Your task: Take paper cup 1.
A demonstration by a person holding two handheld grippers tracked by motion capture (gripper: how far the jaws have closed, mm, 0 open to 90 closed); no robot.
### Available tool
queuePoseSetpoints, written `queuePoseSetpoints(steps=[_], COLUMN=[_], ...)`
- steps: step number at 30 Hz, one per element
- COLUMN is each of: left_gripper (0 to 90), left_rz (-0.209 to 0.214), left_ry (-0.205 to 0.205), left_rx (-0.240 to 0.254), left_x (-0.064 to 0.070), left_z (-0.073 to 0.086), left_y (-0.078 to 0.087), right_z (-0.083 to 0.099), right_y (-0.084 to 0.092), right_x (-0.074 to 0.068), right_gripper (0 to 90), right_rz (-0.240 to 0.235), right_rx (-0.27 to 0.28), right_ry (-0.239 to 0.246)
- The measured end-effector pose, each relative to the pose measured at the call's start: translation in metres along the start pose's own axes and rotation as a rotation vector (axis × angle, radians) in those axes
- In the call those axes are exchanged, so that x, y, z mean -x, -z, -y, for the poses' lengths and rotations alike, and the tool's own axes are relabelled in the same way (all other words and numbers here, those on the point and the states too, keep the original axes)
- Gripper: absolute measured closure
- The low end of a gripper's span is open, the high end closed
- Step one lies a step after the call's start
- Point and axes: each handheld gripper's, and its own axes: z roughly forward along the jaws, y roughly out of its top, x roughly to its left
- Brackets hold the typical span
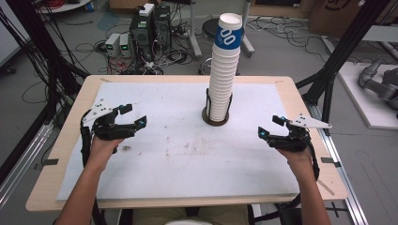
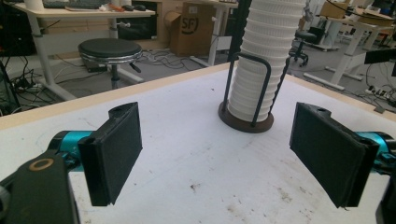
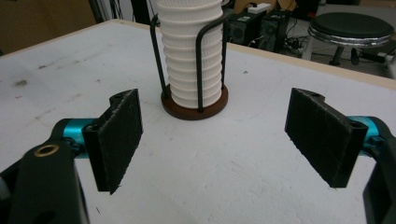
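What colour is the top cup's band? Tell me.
Blue with white print, on the top cup of the stack, clearest in the high view.

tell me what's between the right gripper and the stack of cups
Nothing: in the high view only bare white table lies between the open right gripper and the stack of cups in its holder.

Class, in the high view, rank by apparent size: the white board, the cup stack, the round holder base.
1. White board
2. Cup stack
3. Holder base, partly hidden by the cups
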Motion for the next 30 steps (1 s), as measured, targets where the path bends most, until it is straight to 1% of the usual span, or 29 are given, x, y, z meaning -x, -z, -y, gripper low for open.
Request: queuePoseSetpoints(steps=[1, 2, 3, 4, 6, 7, 9, 10, 11, 12, 13, 14, 15, 16, 17, 18, 19, 20, 21, 22, 23, 24, 25, 26, 27, 28, 29, 30], left_gripper=[16.8, 16.8, 16.8, 16.8, 16.8, 16.8, 16.8, 16.8, 16.9, 16.9, 16.8, 16.8, 16.8, 16.8, 16.9, 16.9, 16.9, 16.9, 16.8, 16.8, 16.9, 16.9, 16.9, 16.8, 16.9, 16.9, 16.9, 16.9], left_rz=[0.0, 0.003, 0.005, 0.007, 0.013, 0.016, 0.015, 0.019, 0.025, 0.025, 0.027, 0.03, 0.033, 0.033, 0.036, 0.036, 0.037, 0.04, 0.043, 0.044, 0.046, 0.046, 0.045, 0.045, 0.045, 0.045, 0.046, 0.046], left_ry=[-0.002, 0.001, -0.001, -0.001, 0.001, -0.001, 0.005, 0.004, 0.001, 0.001, 0.002, 0.0, 0.001, 0.001, 0.001, 0.001, 0.0, -0.003, 0.001, -0.002, -0.004, -0.004, -0.004, -0.004, 0.001, 0.002, 0.001, 0.001], left_rx=[0.0, -0.002, -0.002, -0.003, -0.005, -0.006, -0.003, -0.005, -0.006, -0.006, -0.008, -0.011, -0.013, -0.013, -0.017, -0.017, -0.022, -0.022, -0.021, -0.023, -0.021, -0.021, -0.02, -0.02, -0.019, -0.02, -0.022, -0.022], left_x=[0.0, 0.001, 0.001, 0.001, 0.002, 0.002, 0.002, 0.003, 0.003, 0.003, 0.003, 0.004, 0.004, 0.004, 0.004, 0.004, 0.005, 0.005, 0.006, 0.006, 0.006, 0.006, 0.005, 0.005, 0.005, 0.005, 0.004, 0.004], left_z=[0.0, 0.0, 0.0, 0.0, 0.0, 0.0, 0.0, 0.0, 0.0, 0.0, 0.0, 0.0, 0.0, 0.0, 0.002, 0.002, 0.002, 0.002, 0.003, 0.003, 0.003, 0.003, 0.003, 0.003, 0.003, 0.003, 0.004, 0.004], left_y=[-0.001, -0.001, -0.002, -0.002, -0.004, -0.004, -0.005, -0.005, -0.006, -0.006, -0.006, -0.006, -0.007, -0.007, -0.008, -0.008, -0.008, -0.009, -0.009, -0.009, -0.008, -0.008, -0.008, -0.008, -0.009, -0.009, -0.009, -0.009], right_z=[-0.004, -0.004, -0.01, -0.01, -0.018, -0.026, -0.03, -0.037, -0.048, -0.048, -0.063, -0.063, -0.076, -0.076, -0.091, -0.091, -0.106, -0.106, -0.12, -0.12, -0.132, -0.132, -0.142, -0.142, -0.15, -0.15, -0.155, -0.155], right_y=[0.0, 0.0, 0.0, 0.0, -0.002, -0.006, -0.008, -0.011, -0.016, -0.016, -0.02, -0.02, -0.024, -0.024, -0.029, -0.029, -0.036, -0.036, -0.043, -0.043, -0.05, -0.05, -0.056, -0.056, -0.061, -0.061, -0.065, -0.065], right_x=[-0.002, -0.002, -0.004, -0.004, -0.006, -0.009, -0.01, -0.011, -0.011, -0.011, -0.011, -0.011, -0.011, -0.011, -0.012, -0.012, -0.011, -0.011, -0.009, -0.009, -0.008, -0.008, -0.005, -0.005, -0.003, -0.003, -0.001, -0.001], right_gripper=[19.5, 19.5, 19.4, 19.4, 19.4, 19.4, 19.4, 19.4, 19.4, 19.4, 19.4, 19.4, 19.4, 19.4, 19.4, 19.4, 19.4, 19.4, 19.4, 19.4, 19.4, 19.4, 19.4, 19.4, 19.4, 19.4, 19.4, 19.4], right_rz=[-0.006, -0.006, -0.022, -0.022, -0.044, -0.059, -0.066, -0.078, -0.087, -0.087, -0.103, -0.103, -0.14, -0.14, -0.162, -0.162, -0.176, -0.176, -0.189, -0.189, -0.192, -0.192, -0.201, -0.201, -0.207, -0.207, -0.204, -0.204], right_rx=[0.009, 0.009, 0.021, 0.021, 0.03, 0.033, 0.038, 0.043, 0.044, 0.044, 0.055, 0.055, 0.072, 0.072, 0.096, 0.096, 0.094, 0.094, 0.101, 0.101, 0.1, 0.1, 0.095, 0.095, 0.104, 0.104, 0.094, 0.094], right_ry=[0.005, 0.005, 0.005, 0.005, 0.006, 0.021, 0.026, 0.029, 0.035, 0.035, 0.05, 0.05, 0.061, 0.061, 0.082, 0.082, 0.095, 0.095, 0.104, 0.104, 0.109, 0.109, 0.107, 0.107, 0.115, 0.115, 0.12, 0.12])
